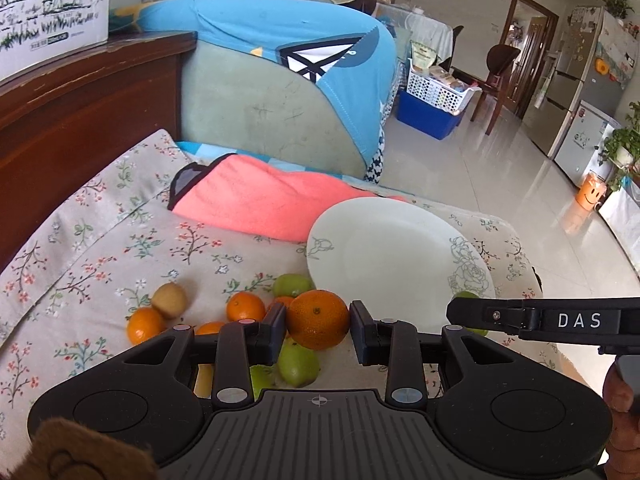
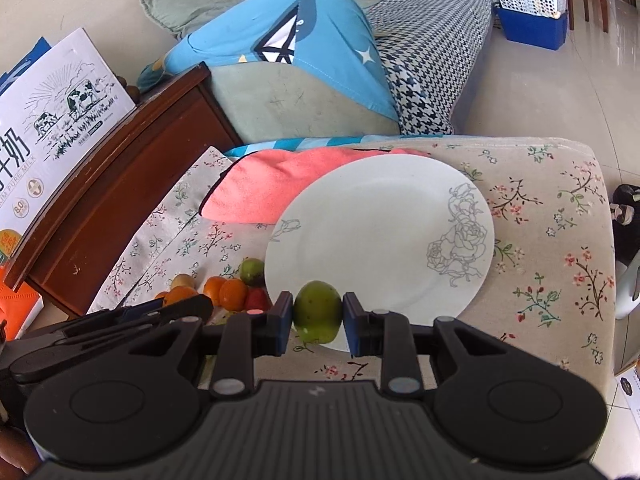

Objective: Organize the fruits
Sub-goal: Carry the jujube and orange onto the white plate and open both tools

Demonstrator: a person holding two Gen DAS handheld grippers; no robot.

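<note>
A white plate (image 1: pixel 396 256) with a grey rose print lies on the flowered cloth; it also shows in the right wrist view (image 2: pixel 380 232). My left gripper (image 1: pixel 318 326) is shut on a large orange (image 1: pixel 318 318), held above a pile of fruit left of the plate. The pile has small oranges (image 1: pixel 245 307), green fruits (image 1: pixel 298 364) and a brown kiwi (image 1: pixel 169 300). My right gripper (image 2: pixel 318 318) is shut on a green fruit (image 2: pixel 318 312) at the plate's near rim. The right gripper's body (image 1: pixel 540 318) reaches in from the right in the left wrist view.
A pink towel (image 1: pixel 256 200) lies behind the plate and the pile. A dark wooden cabinet (image 1: pixel 80 100) with a milk carton (image 1: pixel 52 8) stands at the left. A green sofa with a blue cover (image 1: pixel 280 60) is behind. The cushion's edge drops to tiled floor (image 1: pixel 500 184) on the right.
</note>
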